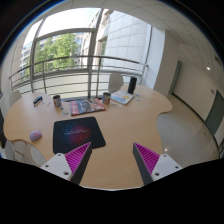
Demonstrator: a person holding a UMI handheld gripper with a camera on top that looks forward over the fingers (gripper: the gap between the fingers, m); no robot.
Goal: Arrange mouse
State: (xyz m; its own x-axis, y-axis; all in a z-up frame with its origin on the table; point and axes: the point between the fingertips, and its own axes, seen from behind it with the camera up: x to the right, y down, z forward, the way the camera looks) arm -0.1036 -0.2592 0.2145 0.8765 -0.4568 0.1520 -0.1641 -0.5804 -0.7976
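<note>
Gripper held high and back from the table, fingers apart with nothing between them, magenta pads facing inward; this reads as a survey stance before an approach. Black mouse pad lies just ahead of the left finger, near the table's front edge, bare on top. A small pale object sits on the table just beside the pad's left edge, apart from it; likely the mouse, though too small to confirm. Its long axis seems to run roughly along the pad's near edge, but which end is the front cannot be told. Farther back: a colourful book or box, two dark cups, a laptop-like item. Judgement: the pad is laid out as the target, the mouse waiting beside it.
</note>
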